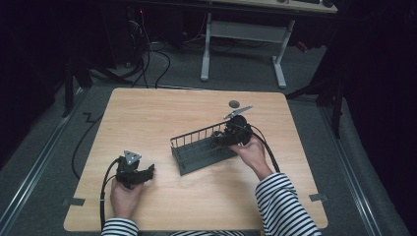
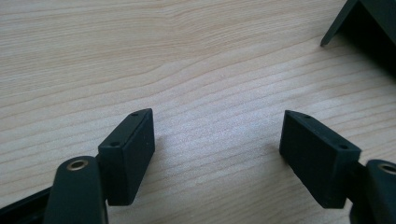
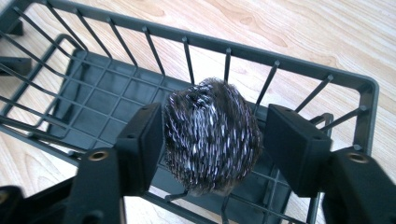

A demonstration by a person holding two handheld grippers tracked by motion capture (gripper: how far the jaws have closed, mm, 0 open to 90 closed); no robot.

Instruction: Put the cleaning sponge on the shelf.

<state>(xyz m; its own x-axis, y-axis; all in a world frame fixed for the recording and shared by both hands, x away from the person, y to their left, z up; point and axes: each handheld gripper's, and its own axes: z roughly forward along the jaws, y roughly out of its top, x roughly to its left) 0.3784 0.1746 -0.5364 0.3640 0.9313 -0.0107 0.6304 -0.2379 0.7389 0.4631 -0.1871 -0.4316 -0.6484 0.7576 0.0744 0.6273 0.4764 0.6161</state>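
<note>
Right gripper view: tongs (image 3: 212, 140) loosely around scourer (image 3: 212, 140)

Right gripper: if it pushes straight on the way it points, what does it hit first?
The steel wool ball between the right gripper pads, then probably the basket floor; depth there is unclear.

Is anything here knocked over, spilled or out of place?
Nothing stands out. The grey wire basket sits upright on the table, a steel-wool scrubber is inside it between the right gripper's pads, undamaged.
</note>
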